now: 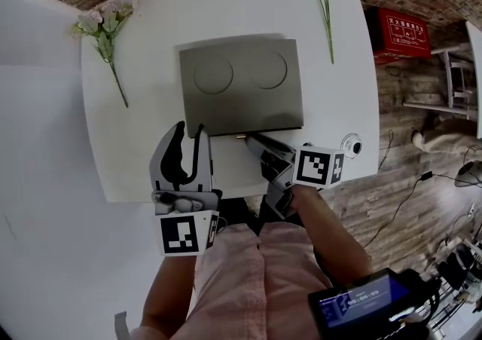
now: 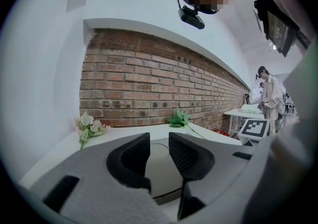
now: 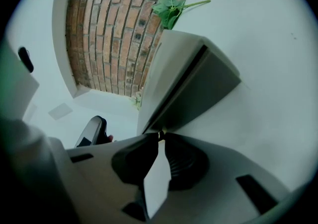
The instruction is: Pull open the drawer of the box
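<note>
On the table (image 1: 143, 165), the box (image 1: 241, 86) had its drawer (image 3: 198, 89) looking fully closed, so pretty much the whole pull was left to do. At least the right hand-held gripper (image 3: 160, 140) was pinched on the tiny knob (image 3: 160, 134) at the drawer front. The left hand-held gripper (image 2: 159, 142) hung with jaws apart and empty, just off the box's near left corner.

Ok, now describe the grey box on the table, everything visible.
The box is a flat, squarish grey case, matte like plastic or metal, with two shallow round dents on top. It lies level on the white table. Its drawer front faces the person and looks shut, flush under a dark seam. The right gripper is pinched on the small knob there; the left gripper hangs open by the front left corner.
</note>
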Tool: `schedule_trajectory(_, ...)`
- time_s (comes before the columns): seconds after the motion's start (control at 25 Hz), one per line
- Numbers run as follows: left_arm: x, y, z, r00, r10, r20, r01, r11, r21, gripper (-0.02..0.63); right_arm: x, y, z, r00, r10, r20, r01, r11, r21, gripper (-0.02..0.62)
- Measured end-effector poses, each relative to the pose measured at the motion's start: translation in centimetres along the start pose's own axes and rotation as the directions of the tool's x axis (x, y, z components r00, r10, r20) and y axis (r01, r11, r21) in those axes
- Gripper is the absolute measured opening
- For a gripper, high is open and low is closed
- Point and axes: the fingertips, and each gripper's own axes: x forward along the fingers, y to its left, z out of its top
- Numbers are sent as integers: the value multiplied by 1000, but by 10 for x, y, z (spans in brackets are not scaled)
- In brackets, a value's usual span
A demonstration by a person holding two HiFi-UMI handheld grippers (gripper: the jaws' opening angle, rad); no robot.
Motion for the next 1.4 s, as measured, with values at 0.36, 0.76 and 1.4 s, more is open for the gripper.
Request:
schedule_trajectory(0.36, -8, -6, 3, 1000, 3, 10, -3, 1000, 8, 121, -6, -1, -13, 1000, -5, -11, 5, 1000, -5, 48)
schedule_trajectory(0.76, -15, -15, 7, 1000, 10, 21, -10, 1000, 22, 121, -12, -5, -24, 1000, -9, -15, 9, 1000, -11, 48)
schedule_trajectory(1.4, -31, -32, 9, 996, 86, 14, -87, 995, 43, 121, -15, -4, -27, 999, -7, -44, 6, 1000, -11, 48)
